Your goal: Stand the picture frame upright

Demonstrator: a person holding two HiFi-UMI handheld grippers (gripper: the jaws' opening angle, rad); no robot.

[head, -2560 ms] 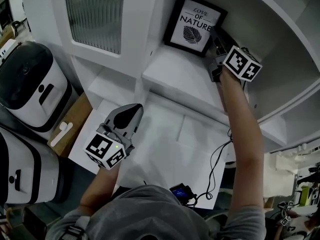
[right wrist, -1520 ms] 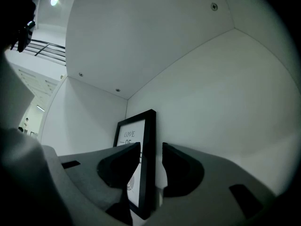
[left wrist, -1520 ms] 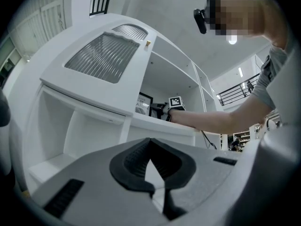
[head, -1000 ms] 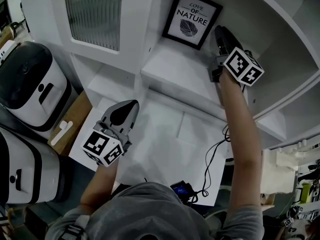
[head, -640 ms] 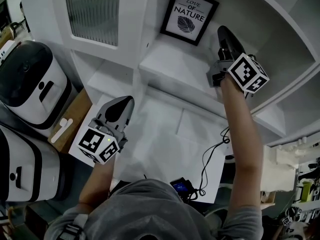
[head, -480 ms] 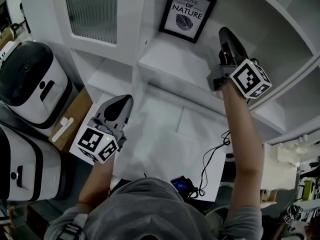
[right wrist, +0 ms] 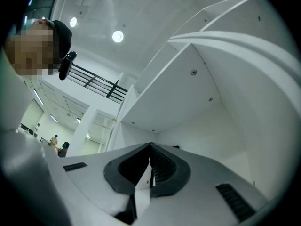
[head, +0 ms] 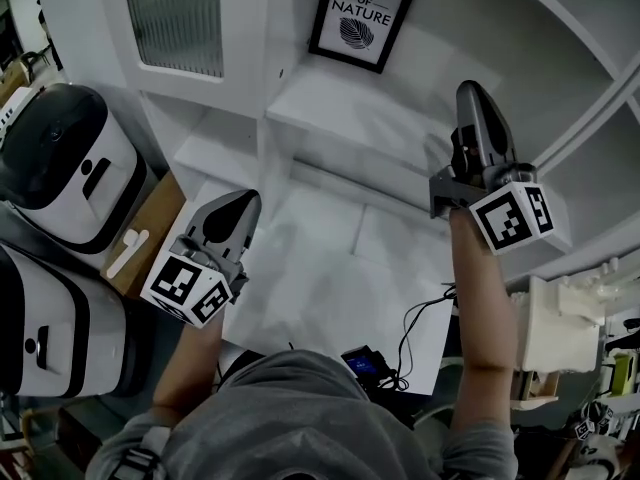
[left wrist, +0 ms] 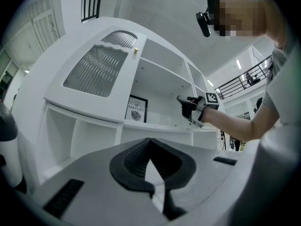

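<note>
Head view looks steeply down on shelving [head: 345, 118]; 2 gripper views face it from below.

There's the picture frame [head: 362, 18]: a slim black border round a white print reading LOVE OF NATURE above a dark leaf. It's standing upright on its bottom edge, print facing out, right at the back edge of the white shelf [head: 345, 118], near the back left corner.
</note>
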